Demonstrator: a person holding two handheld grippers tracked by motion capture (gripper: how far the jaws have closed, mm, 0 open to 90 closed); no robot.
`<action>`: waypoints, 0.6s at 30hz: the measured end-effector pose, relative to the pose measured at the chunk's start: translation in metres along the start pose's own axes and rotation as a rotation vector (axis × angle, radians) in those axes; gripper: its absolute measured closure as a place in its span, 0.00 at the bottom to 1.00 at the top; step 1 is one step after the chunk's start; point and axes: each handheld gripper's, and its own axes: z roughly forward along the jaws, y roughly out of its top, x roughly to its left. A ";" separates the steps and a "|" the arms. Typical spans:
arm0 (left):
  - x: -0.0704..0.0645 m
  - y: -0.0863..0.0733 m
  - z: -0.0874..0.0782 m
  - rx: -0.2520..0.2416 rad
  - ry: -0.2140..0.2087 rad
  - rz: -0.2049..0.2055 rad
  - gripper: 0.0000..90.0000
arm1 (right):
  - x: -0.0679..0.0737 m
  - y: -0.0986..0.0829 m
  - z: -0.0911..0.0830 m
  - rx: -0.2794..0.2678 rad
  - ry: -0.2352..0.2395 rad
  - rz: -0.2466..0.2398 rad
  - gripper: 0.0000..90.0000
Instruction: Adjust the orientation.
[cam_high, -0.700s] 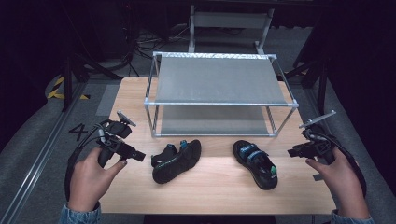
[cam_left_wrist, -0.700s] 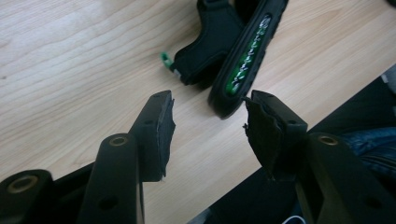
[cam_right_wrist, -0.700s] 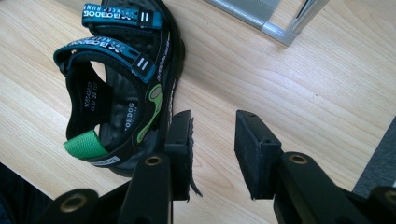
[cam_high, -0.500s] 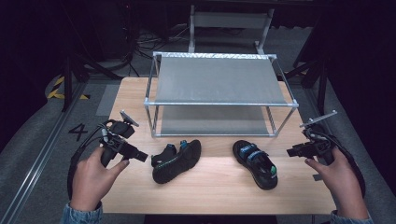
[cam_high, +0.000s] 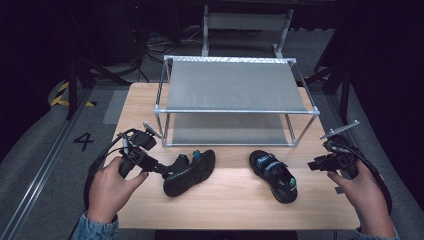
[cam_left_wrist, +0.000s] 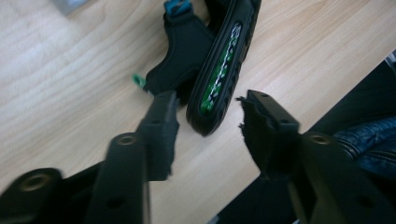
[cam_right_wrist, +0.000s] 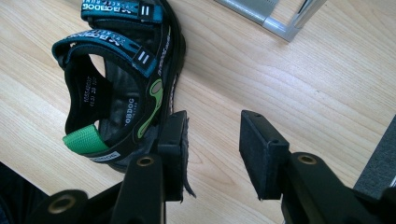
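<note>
Wooden counter (cam_high: 230, 200): open left claw (cam_high: 161, 170) reaches the tipped sandal (cam_high: 190, 172); next squeeze its heel. Right claw (cam_high: 311, 165) waits open.

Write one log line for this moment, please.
left tool: open, at black sandal on its side | right tool: open, beside upright black sandal with teal straps | nothing held

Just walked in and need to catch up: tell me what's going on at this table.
A person holds a gripper in each hand over a wooden table with two black sandals in front of a metal two-shelf rack. The left gripper is open at the heel of the left sandal, which lies on its side. The right gripper is open too, apart from the upright right sandal. Neither sandal is gripped yet, and both shelves look bare.
</note>
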 end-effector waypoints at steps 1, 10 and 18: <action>-0.002 0.001 0.002 -0.002 0.002 0.014 0.69 | 0.000 0.000 0.000 0.000 -0.001 0.001 0.69; -0.013 0.015 0.025 0.019 -0.012 0.071 0.89 | -0.005 -0.005 0.001 0.005 -0.019 0.023 0.69; -0.014 0.028 0.042 0.037 -0.042 0.085 0.91 | -0.003 -0.011 0.002 0.011 -0.029 0.027 0.69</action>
